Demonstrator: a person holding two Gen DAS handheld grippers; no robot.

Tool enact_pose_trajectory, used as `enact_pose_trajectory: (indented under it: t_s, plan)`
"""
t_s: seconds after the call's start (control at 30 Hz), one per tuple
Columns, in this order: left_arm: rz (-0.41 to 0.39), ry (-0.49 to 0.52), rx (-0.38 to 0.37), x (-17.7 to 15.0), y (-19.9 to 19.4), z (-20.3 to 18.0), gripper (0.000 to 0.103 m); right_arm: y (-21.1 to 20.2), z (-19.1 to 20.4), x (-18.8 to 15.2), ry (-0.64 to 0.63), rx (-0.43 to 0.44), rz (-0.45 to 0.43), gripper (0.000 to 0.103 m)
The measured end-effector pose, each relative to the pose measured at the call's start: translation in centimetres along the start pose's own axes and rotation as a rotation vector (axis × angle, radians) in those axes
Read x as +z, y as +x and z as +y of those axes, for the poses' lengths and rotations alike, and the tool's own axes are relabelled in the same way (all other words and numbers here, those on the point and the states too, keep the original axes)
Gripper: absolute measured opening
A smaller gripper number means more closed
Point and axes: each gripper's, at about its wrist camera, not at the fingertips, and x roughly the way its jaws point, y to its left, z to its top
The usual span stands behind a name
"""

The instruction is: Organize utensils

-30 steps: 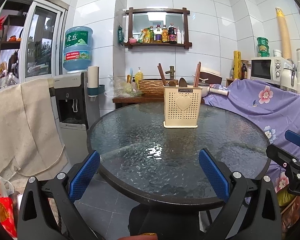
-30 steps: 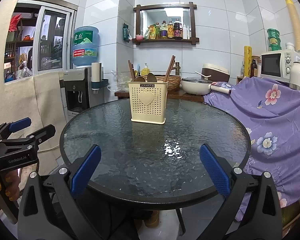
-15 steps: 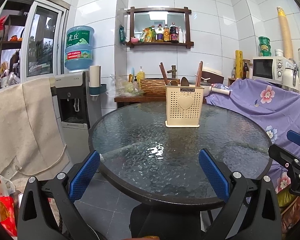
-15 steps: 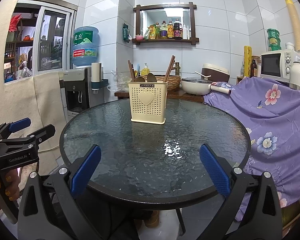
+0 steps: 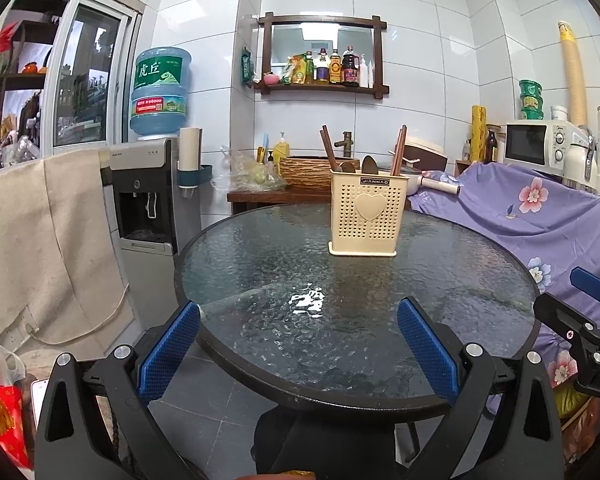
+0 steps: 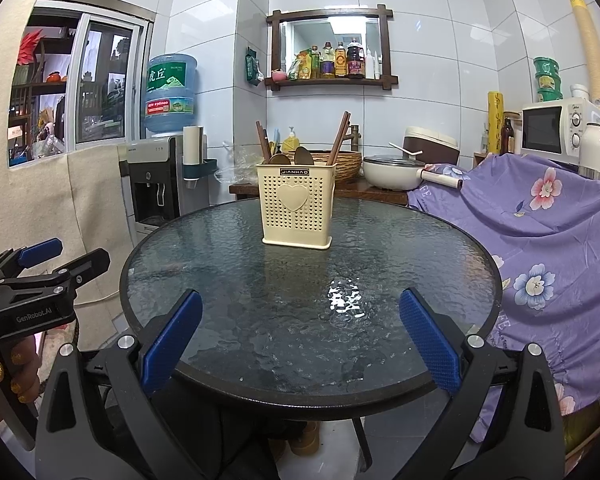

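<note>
Left tool (image 5: 298,344): lower foreground of the left wrist view; black frame, blue ribbed pads set wide apart, nothing between them; held at the near rim of the tabletop (image 5: 380,394); seen also at the left edge of the right wrist view, gripped by a hand (image 6: 8,368) with glittered nails.

Right tool (image 6: 300,338): lower foreground of the right wrist view; blue pads likewise spread wide and empty; poised over the near edge of the tabletop; its tip shows at the right edge of the left wrist view.

Tabletop: round, textured dark glass with a black rim; bright glare patch near centre; bare apart from one item.

Utensil holder (image 5: 363,216): cream perforated plastic box with a raised heart on its front and a dark label at the top edge; upright on the far half of the tabletop, well apart from both tools; centre-right in the left wrist view, centre in the right wrist view.

Contents of the holder: dark wooden chopsticks (image 5: 327,148) leaning out at the left and right ends; two spoon bowls (image 6: 304,156) showing above the rim between them.

Beyond the tabletop: water dispenser (image 5: 148,196) with a blue bottle, left of centre; purple floral cloth (image 6: 540,224), right; wall shelf with bottles (image 6: 334,62), upper centre; white microwave (image 5: 534,146), far right.
</note>
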Motion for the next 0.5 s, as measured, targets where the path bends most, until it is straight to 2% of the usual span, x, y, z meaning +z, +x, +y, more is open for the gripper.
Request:
enact_pose_trajectory:
  t_s: [0.5]
  plan:
    - [0.004,0.008,0.012,0.0,0.12,-0.17,0.097,-0.02,0.05,-0.03,0.001,0.001,0.002,0.097]
